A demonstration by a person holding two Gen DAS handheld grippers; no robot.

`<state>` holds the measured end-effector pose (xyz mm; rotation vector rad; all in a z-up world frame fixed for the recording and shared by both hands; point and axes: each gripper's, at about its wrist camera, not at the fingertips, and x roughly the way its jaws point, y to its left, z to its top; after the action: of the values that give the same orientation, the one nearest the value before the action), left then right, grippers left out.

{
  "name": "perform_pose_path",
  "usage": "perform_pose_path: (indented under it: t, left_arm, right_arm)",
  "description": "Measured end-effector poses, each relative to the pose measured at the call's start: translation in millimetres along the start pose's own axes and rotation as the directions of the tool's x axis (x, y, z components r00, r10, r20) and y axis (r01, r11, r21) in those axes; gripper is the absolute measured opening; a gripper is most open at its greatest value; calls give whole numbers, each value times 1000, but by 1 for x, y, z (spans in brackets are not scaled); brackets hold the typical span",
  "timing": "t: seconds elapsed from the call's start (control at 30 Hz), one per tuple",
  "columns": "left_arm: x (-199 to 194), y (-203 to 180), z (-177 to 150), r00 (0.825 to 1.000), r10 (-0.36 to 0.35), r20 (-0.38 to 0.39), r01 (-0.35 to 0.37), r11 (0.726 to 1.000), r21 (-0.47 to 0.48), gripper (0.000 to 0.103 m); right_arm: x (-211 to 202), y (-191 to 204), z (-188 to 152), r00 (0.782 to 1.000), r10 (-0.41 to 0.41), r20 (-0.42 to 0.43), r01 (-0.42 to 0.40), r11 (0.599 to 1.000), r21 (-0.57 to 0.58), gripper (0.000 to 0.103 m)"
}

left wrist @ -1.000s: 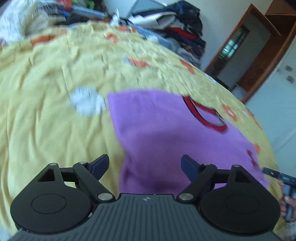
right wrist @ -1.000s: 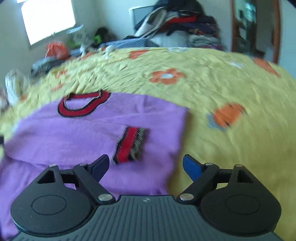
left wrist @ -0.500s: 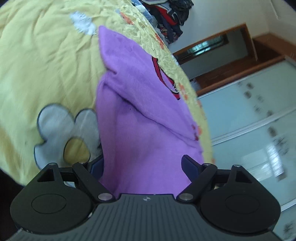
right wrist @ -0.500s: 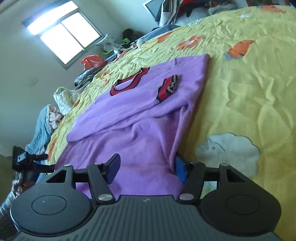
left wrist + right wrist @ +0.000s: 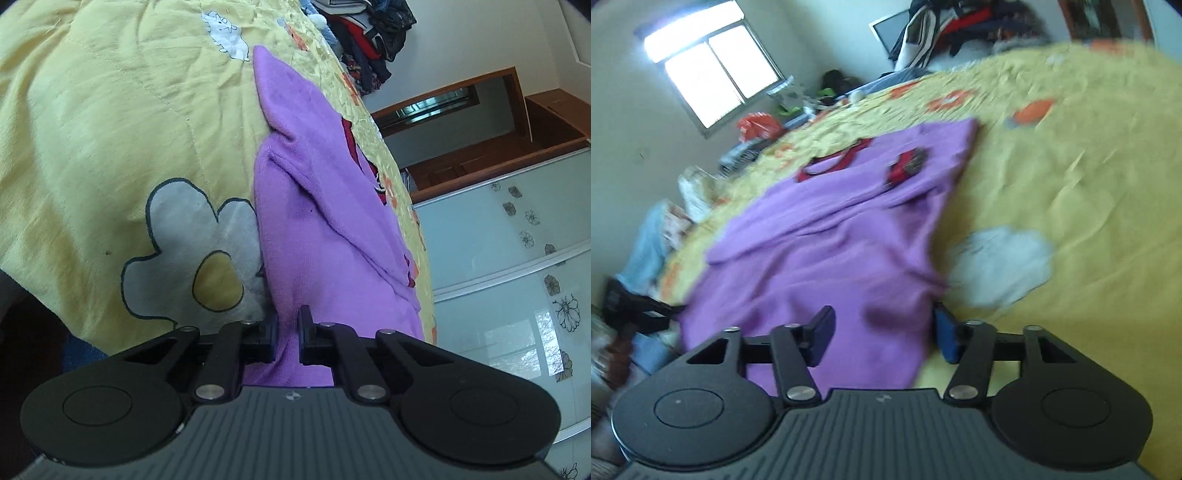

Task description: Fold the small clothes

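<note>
While the purple sweater (image 5: 325, 229) lies flat on the yellow bedspread (image 5: 110, 122) with its hem at the near edge, my left gripper (image 5: 287, 338) has just closed and pinches the hem's left corner. My right gripper (image 5: 884, 334) has been closing too, jaws half-spread around the hem's right corner; blur hides whether the pads (image 5: 946, 338) bite yet.

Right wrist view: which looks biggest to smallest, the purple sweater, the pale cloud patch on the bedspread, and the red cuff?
1. Purple sweater, by far the largest.
2. Pale cloud patch.
3. Red cuff, smallest, though it lies farther from the camera, which shrinks it somewhat.
</note>
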<state>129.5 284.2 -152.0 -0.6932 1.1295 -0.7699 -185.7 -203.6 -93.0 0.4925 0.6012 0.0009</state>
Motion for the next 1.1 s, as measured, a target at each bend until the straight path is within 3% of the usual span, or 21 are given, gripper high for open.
perform_pose_path:
  t: [0.03, 0.17, 0.3, 0.43, 0.53, 0.6, 0.7, 0.77, 0.83, 0.87, 0.9, 0.93, 0.97, 1.0, 1.03, 1.1]
  left_arm:
    - [0, 2, -1, 1000, -9, 5, 9, 1000, -6, 10]
    - [-5, 10, -5, 999, -31, 24, 32, 999, -28, 10]
    - [-7, -2, -7, 998, -6, 59, 4, 1000, 27, 3]
    - [-15, -14, 5, 991, -38, 129, 34, 999, 33, 2]
    - [-20, -26, 20, 984, -58, 168, 49, 997, 63, 2]
    - [-18, -36, 30, 982, -48, 182, 32, 995, 90, 1]
    - [-11, -43, 48, 983, -32, 183, 13, 994, 106, 0]
    - [-7, -44, 58, 989, 4, 150, -20, 994, 108, 0]
    - [-7, -52, 58, 988, 70, 136, -93, 981, 168, 0]
    - [-6, -52, 56, 990, 91, 109, -111, 976, 189, 0]
    - [-7, -49, 50, 992, 91, 91, -108, 973, 201, 11]
    - [-9, -47, 44, 990, 110, 91, -127, 969, 214, 33]
    - [-10, -46, 38, 987, 137, 87, -154, 960, 233, 48]
    - [-12, -42, 32, 985, 151, 87, -168, 957, 237, 79]
    - [-15, -38, 26, 981, 164, 103, -184, 956, 227, 95]
    - [-22, -31, 16, 980, 154, 123, -178, 960, 215, 96]
  right_arm:
    - [2, -3, 0, 1000, 3, -4, -2, 1000, 31, 23]
    - [8, -20, 0, 999, 42, 14, -43, 986, 159, 7]
    - [3, -17, 9, 992, 95, 79, -110, 972, 207, 7]
    - [-8, -11, 33, 962, 194, 192, -234, 947, 218, 5]
    - [-13, -12, 55, 944, 214, 251, -271, 938, 218, 4]
    - [-13, -13, 66, 947, 184, 264, -239, 951, 195, 4]
    - [-6, -24, 78, 958, 142, 250, -193, 962, 194, 2]
    - [5, -30, 81, 984, 87, 153, -113, 979, 170, 4]
    - [9, -41, 75, 989, 116, 92, -133, 970, 204, 5]
    - [9, -41, 72, 993, 100, 64, -110, 978, 179, 9]
    - [9, -41, 67, 996, 79, 33, -83, 983, 164, 13]
    - [10, -44, 63, 997, 83, 4, -83, 981, 173, 31]
    - [11, -47, 59, 996, 84, -13, -80, 980, 182, 67]
    - [13, -49, 54, 996, 82, -20, -77, 981, 179, 88]
    - [12, -50, 51, 994, 105, -14, -101, 981, 168, 103]
    - [12, -47, 47, 994, 106, -6, -104, 982, 157, 103]
